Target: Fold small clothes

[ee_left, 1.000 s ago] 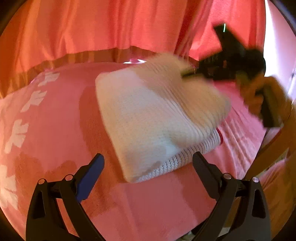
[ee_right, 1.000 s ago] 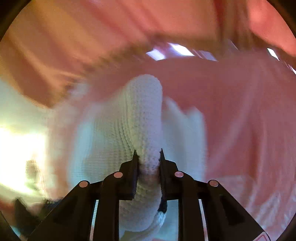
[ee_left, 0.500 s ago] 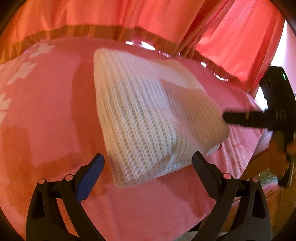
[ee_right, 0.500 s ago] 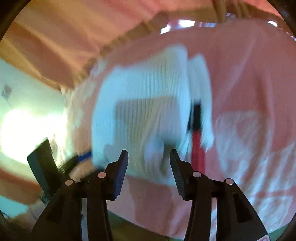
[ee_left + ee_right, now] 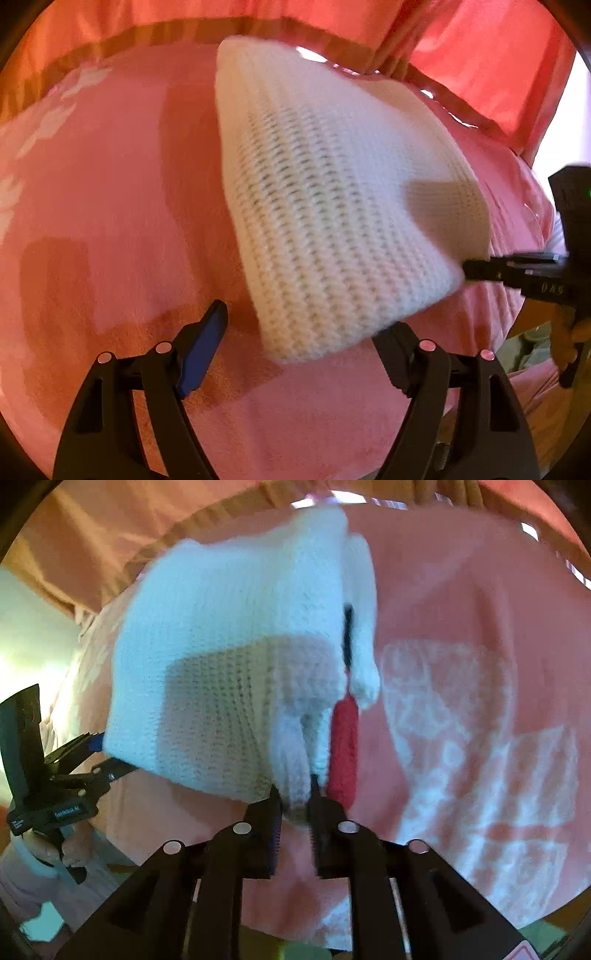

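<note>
Both grippers are being held at the white knit (image 5: 332,206), which is lying folded on a pink blanket (image 5: 110,192). The right gripper (image 5: 295,794) is being closed, and a corner of the knit is being pinched between its fingers (image 5: 267,812), just beside a red trim (image 5: 343,753). The left gripper (image 5: 303,332) is being closed too, but its fingers (image 5: 201,350) are being kept well apart, with the near edge of the knit between them and not pressed. In the left view, the right gripper (image 5: 476,269) is being seen at the knit's right corner. Orange curtains (image 5: 258,14) are being seen behind the blanket.
</note>
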`<action>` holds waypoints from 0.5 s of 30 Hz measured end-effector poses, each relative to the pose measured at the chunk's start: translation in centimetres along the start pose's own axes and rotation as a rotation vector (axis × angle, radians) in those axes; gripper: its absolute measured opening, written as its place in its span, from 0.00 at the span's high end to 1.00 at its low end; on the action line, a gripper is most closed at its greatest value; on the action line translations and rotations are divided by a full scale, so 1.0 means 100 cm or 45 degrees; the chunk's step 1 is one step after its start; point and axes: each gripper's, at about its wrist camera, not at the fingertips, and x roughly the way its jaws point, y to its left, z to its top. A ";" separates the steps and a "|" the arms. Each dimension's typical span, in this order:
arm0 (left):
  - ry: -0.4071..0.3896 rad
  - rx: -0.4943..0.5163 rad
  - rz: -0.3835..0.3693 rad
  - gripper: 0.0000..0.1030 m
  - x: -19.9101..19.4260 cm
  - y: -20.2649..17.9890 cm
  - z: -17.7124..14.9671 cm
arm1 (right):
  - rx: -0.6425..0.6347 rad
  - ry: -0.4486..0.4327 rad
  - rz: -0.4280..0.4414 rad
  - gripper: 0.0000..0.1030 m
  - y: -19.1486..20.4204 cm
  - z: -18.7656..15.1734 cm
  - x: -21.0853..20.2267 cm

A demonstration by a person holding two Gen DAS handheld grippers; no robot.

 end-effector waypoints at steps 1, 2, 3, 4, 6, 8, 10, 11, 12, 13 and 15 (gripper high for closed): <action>-0.022 0.012 -0.024 0.27 -0.006 -0.003 0.000 | 0.001 -0.043 0.020 0.74 0.002 0.001 -0.012; -0.059 0.023 -0.061 0.21 -0.018 -0.006 0.001 | 0.011 -0.094 0.046 0.69 0.001 0.003 -0.028; -0.101 0.026 -0.100 0.17 -0.029 -0.009 0.002 | 0.021 -0.147 0.066 0.61 -0.001 0.005 -0.044; -0.144 0.026 -0.138 0.13 -0.040 -0.010 0.004 | 0.030 -0.186 0.071 0.54 -0.002 0.008 -0.054; -0.241 0.027 -0.188 0.09 -0.060 -0.014 0.012 | 0.047 -0.273 0.061 0.41 -0.008 0.019 -0.073; -0.290 0.024 -0.193 0.06 -0.066 -0.018 0.031 | 0.059 -0.304 0.034 0.35 -0.009 0.039 -0.078; -0.292 -0.011 -0.179 0.05 -0.059 -0.014 0.051 | 0.074 -0.288 0.057 0.32 -0.008 0.057 -0.067; -0.268 -0.037 -0.168 0.05 -0.048 -0.009 0.064 | 0.093 -0.257 0.085 0.32 -0.008 0.067 -0.057; -0.240 -0.060 -0.140 0.05 -0.036 -0.004 0.074 | 0.111 -0.222 0.108 0.32 -0.007 0.077 -0.045; -0.202 -0.085 -0.118 0.05 -0.021 -0.003 0.082 | 0.123 -0.190 0.117 0.32 -0.005 0.088 -0.034; -0.113 -0.142 -0.073 0.05 0.008 0.016 0.093 | 0.138 -0.146 0.076 0.32 -0.012 0.095 -0.016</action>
